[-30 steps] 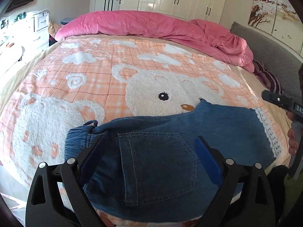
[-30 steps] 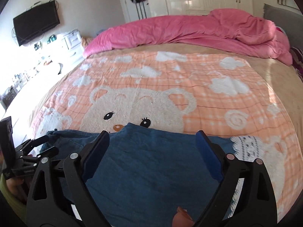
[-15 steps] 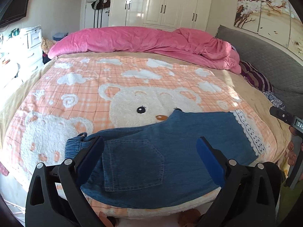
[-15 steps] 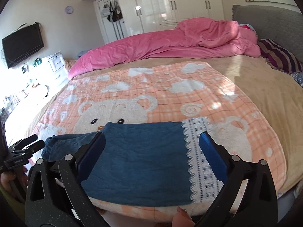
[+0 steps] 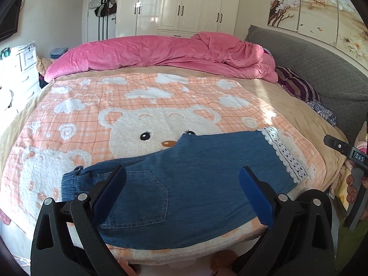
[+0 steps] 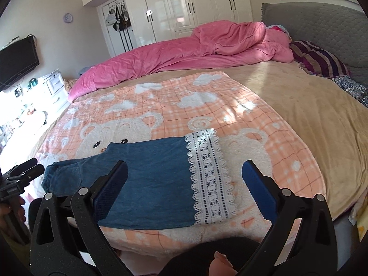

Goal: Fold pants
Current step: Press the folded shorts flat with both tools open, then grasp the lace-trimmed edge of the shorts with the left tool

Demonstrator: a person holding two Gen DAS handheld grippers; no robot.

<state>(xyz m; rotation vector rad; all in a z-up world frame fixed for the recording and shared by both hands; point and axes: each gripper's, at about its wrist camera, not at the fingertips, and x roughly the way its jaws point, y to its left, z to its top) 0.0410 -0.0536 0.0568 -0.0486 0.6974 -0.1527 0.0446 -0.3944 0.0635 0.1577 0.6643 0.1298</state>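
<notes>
Blue denim pants [image 5: 188, 184] with a white lace hem [image 5: 285, 154] lie flat near the bed's front edge, waistband to the left, back pocket up. They also show in the right wrist view [image 6: 149, 184], lace hem [image 6: 209, 174] to the right. My left gripper [image 5: 181, 193] is open and empty, held back from and above the waist end. My right gripper [image 6: 184, 188] is open and empty, back from the hem end. Each gripper shows at the edge of the other's view.
The pants rest on an orange bear-print blanket [image 5: 138, 115] over a tan bedspread [image 6: 310, 115]. A pink duvet [image 5: 161, 55] is heaped at the far side. A grey headboard [image 5: 322, 69] and striped pillow [image 6: 322, 59] are to the right. White wardrobes stand behind.
Both grippers have pulled back and up from the pants, staying open. The pants lie still and more of the bed and room shows.
</notes>
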